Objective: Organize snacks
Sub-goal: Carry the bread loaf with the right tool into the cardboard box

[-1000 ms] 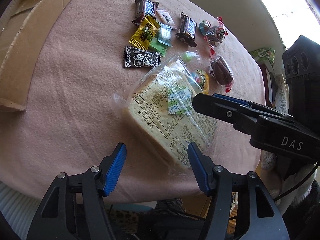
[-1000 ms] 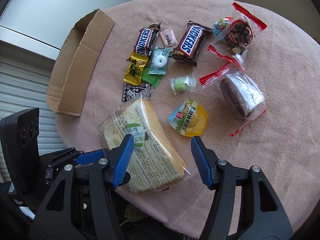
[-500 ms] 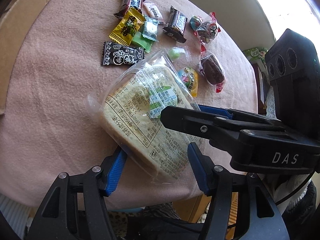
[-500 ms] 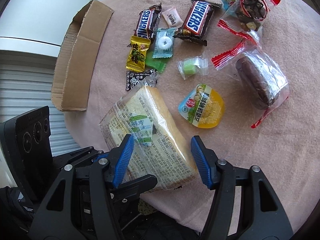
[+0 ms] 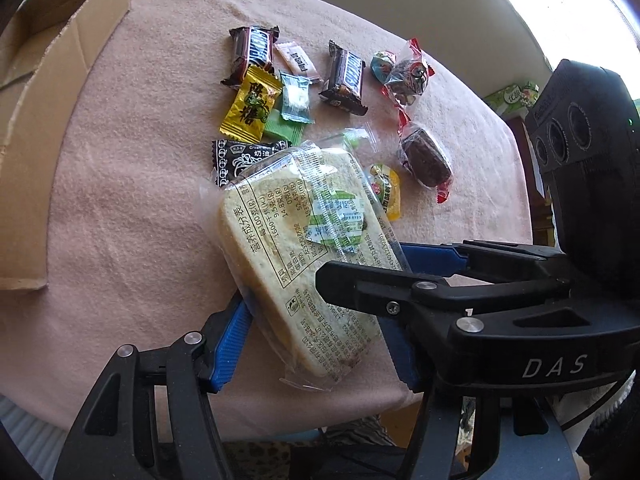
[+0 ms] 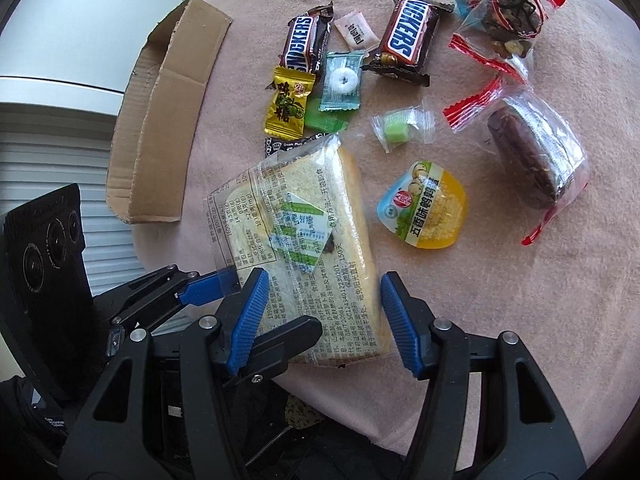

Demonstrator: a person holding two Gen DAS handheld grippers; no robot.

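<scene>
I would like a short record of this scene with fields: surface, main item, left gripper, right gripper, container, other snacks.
surface: table with pink cloth
main item: bagged bread slice, near the table's front edge
left gripper: jaws astride the bread's near end; pad contact unclear
right gripper: jaws astride the same end; contact unclear
container: cardboard box, left of the snacks
other snacks: two Snickers bars, yellow jelly cup, small candies

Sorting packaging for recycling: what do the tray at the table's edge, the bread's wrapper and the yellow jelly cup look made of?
The tray: plain brown corrugated cardboard, matte, with torn, ragged edges. The bread's wrapper: thin clear plastic film, glossy and crinkled, printed with black text; the slice shows through. The yellow jelly cup: probably translucent moulded plastic, sealed with a glossy printed lid, likely film.
</scene>
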